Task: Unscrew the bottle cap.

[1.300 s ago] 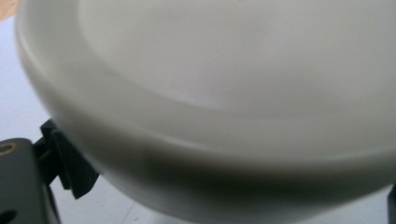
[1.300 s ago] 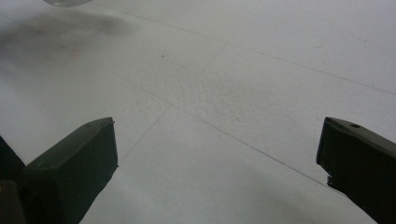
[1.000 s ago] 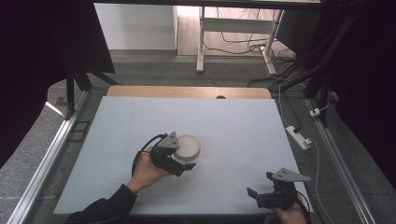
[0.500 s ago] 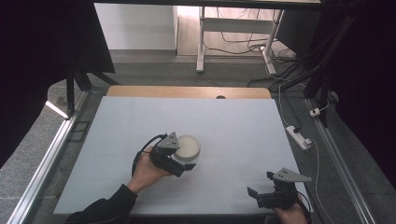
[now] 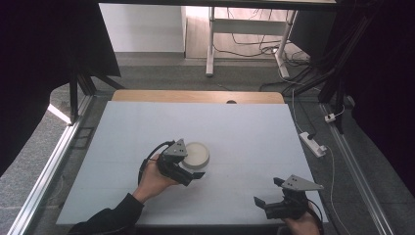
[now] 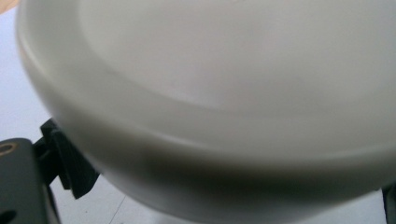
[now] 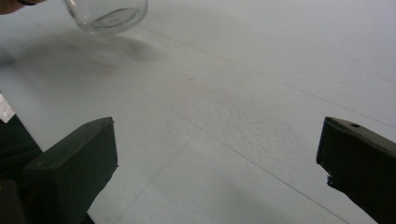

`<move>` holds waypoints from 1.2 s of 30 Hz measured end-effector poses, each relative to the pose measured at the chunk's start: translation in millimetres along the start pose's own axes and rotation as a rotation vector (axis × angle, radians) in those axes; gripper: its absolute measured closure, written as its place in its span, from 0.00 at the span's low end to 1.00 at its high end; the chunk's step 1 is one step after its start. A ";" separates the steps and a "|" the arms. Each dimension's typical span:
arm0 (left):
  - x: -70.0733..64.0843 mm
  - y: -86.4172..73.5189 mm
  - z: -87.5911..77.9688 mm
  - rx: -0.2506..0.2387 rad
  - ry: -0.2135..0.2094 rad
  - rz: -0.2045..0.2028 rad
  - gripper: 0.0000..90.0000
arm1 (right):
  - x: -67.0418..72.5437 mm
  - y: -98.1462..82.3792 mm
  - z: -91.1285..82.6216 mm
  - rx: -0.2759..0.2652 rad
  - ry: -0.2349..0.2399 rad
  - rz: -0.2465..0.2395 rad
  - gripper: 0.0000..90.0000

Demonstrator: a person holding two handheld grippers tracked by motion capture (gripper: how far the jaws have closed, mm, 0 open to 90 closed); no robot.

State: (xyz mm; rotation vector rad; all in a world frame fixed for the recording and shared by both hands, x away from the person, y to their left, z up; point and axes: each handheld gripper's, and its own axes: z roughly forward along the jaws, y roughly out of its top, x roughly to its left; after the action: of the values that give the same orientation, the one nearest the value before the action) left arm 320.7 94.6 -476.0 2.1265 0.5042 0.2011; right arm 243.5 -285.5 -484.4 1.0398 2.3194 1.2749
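High view: I compared this moment with the two a second and half a second before, and almost nothing had shifted.
Left hand-held gripper [image 5: 192, 172]: it stayed at the near edge of the jar [image 5: 195, 154], a round container with a pale lid, on the left-centre of the tabletop [image 5: 254, 132].
Left gripper view: the lid [image 6: 224, 93] sat right up against the camera, with one jaw at each side of it; I could not tell whether they were clamped on it.
Right hand-held gripper [image 5: 266, 203]: it kept to the near right corner, well apart from the jar, jaws spread wide and holding nothing.
Right gripper view: the glass jar [image 7: 106, 15] showed far off.
Meaning: I judged the grasp was pausing, not progressing.
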 end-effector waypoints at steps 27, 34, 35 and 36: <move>-4.1 1.8 -1.5 -0.010 -0.009 0.023 0.08 | 31.7 53.9 28.9 -0.090 0.197 -0.044 0.00; -5.2 1.7 -1.2 -0.007 -0.016 0.027 0.08 | 38.5 70.1 40.4 -0.092 0.228 -0.058 0.00; -5.3 1.7 -0.8 -0.006 -0.016 0.027 0.08 | 40.5 74.1 43.9 -0.088 0.229 -0.071 0.00; -5.4 1.6 -0.5 -0.005 -0.016 0.026 0.08 | 40.5 74.1 43.9 -0.088 0.229 -0.071 0.00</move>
State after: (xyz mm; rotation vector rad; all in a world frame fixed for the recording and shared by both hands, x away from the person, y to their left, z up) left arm 316.2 91.9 -474.2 2.1291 0.4656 0.1995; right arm 273.5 -204.2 -444.9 0.8130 2.4142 1.5227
